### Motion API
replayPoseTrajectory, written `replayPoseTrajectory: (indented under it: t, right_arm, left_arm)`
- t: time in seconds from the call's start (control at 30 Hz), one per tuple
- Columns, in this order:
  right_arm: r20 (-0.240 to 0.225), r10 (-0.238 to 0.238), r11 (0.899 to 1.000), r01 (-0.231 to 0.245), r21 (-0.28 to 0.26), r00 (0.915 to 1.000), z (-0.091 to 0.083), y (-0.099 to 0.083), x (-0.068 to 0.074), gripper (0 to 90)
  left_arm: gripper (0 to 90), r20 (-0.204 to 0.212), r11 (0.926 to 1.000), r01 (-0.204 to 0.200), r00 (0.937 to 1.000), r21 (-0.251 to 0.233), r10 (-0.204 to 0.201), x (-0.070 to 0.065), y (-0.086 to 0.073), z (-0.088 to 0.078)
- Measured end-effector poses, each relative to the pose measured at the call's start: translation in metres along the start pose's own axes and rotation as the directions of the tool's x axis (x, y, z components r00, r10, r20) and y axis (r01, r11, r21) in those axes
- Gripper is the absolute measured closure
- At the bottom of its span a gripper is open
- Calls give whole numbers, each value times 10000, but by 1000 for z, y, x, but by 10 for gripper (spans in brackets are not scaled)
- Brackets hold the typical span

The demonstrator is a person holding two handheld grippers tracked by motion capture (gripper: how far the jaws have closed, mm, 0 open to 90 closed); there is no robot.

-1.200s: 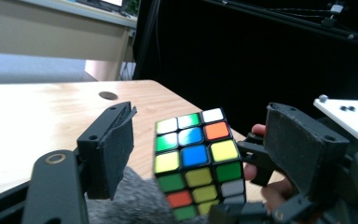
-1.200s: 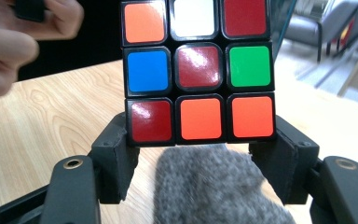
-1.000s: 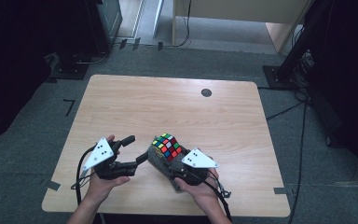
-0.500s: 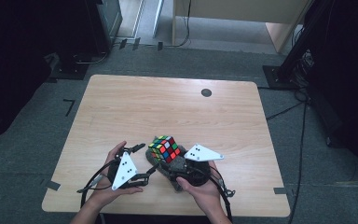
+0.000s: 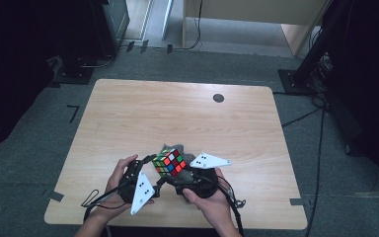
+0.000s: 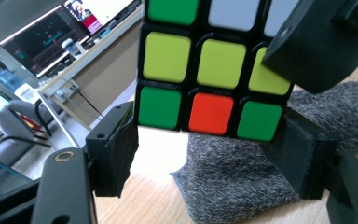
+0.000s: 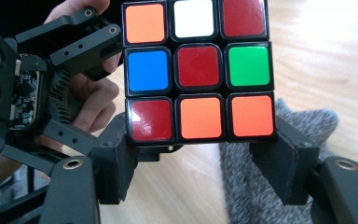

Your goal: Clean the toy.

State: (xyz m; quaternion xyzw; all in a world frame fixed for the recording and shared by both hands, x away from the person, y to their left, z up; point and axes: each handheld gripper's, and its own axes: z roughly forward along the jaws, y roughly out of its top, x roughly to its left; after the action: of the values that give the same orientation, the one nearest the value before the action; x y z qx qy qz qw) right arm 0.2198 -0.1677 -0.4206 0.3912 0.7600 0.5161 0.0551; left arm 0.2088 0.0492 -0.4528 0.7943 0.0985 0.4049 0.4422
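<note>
Since a sec earlier the left gripper (image 5: 154, 174) had swung in from the left to the cube (image 5: 169, 162), its grey plate tipping over, & its jaws had just been closing w/ the cube's bottom row between them.

The cube sat lifted just off the table (image 5: 128, 113), near the middle of the near edge, over a grey knit cloth (image 5: 175, 148). In the right gripper view the right gripper (image 7: 198, 163) was clamped on the cube's (image 7: 198, 70) lowest row, pads on both side faces. In the left gripper view the left gripper (image 6: 209, 154) had its pads right at the bottom corners of the cube (image 6: 209, 70); couldn't tell if they pressed yet, prob. just touching.

Risks, as I judged them: both grips were low on the same end of the cube, so the two grippers might foul each other. A shallow pad hold on one row could slip if a layer got twisted, & the cube could pop out & drop onto the cloth (image 6: 242, 182) or table. Uneven squeeze might jam layers misaligned.
</note>
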Motion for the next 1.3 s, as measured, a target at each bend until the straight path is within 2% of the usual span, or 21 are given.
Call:
replayPoseTrajectory:
  t: [0.1, 0.17, 0.3, 0.37, 0.47, 0.57, 0.6, 0.63, 0.7, 0.77, 0.83, 0.87, 0.93, 1.0, 1.07, 1.13, 1.2, 1.3]
  right_arm:
    - [-127, 126, 9995, -123, 275, 9998, 3, -1, 0, 345]
    - [-189, 177, 9994, -171, 290, 9997, 3, -1, -2, 343]
    - [-319, 337, 9994, -335, 68, 9989, 1, 0, -4, 311]
    - [-353, 327, 9994, -331, -106, 9988, -1, 1, -5, 286]
    - [-446, 335, 9986, -352, -384, 9984, -7, 3, -7, 262]
    - [-377, 399, 9960, -428, -785, 9985, -13, 5, -10, 252]
    - [-130, 453, 9936, -464, -1032, 9989, -15, 5, -11, 249]
    - [112, 512, 9921, -495, -1155, 9986, -16, 4, -12, 249]
    - [703, 714, 9903, -623, -1239, 9950, -14, 1, -15, 248]
    - [1237, 722, 9949, -627, -788, 9897, -7, -4, -18, 247]
    - [1549, 545, 9985, -528, -154, 9864, 4, -11, -21, 253]
    - [1608, 390, 9988, -433, 237, 9862, 11, -14, -22, 257]
    - [1840, 26, 9941, -224, 1060, 9829, 24, -22, -23, 271]
    - [2312, -448, 9851, 45, 1718, 9719, 36, -31, -24, 282]
    - [2691, -580, 9762, -18, 2170, 9614, 45, -40, -27, 296]
    - [2846, -624, 9708, -81, 2399, 9566, 51, -46, -31, 337]
    - [2979, -746, 9672, -36, 2539, 9517, 53, -50, -34, 417]
    - [3073, -1190, 9580, 278, 2855, 9441, 54, -53, -35, 590]
  left_arm:
    - [316, 1, 9999, -137, 9999, -36, 137, -3, -1, 1]
    - [326, 55, 10000, -31, 10000, -60, 31, -3, -1, 1]
    - [335, 297, 9986, 538, 9981, 2, -537, 2, -3, 2]
    - [336, 494, 9943, 1065, 9931, 82, -1068, 7, -6, 2]
    - [337, 656, 9781, 2046, 9762, 382, -2068, 17, -12, 4]
    - [338, 665, 9557, 2873, 9543, 649, -2914, 29, -20, 4]
    - [339, 662, 9504, 3032, 9492, 690, -3076, 32, -21, 4]
    - [339, 661, 9426, 3253, 9416, 754, -3302, 35, -23, 4]
    - [339, 705, 9247, 3725, 9232, 784, -3778, 42, -25, 3]
    - [340, 831, 9077, 4134, 9044, 725, -4185, 47, -27, 1]
    - [340, 930, 8964, 4382, 8917, 665, -4429, 50, -28, 0]
    - [340, 980, 8885, 4544, 8832, 635, -4587, 52, -28, -1]
    - [340, 1101, 8761, 4788, 8692, 567, -4821, 54, -28, -2]
    - [340, 1241, 8640, 5013, 8553, 474, -5031, 56, -29, -3]
    - [340, 1333, 8584, 5113, 8486, 420, -5120, 58, -30, -4]
    - [340, 1386, 8554, 5164, 8450, 392, -5165, 59, -30, -5]
    - [340, 1410, 8533, 5202, 8427, 351, -5195, 60, -30, -5]
    - [340, 1479, 8536, 5197, 8419, 371, -5190, 59, -30, -5]
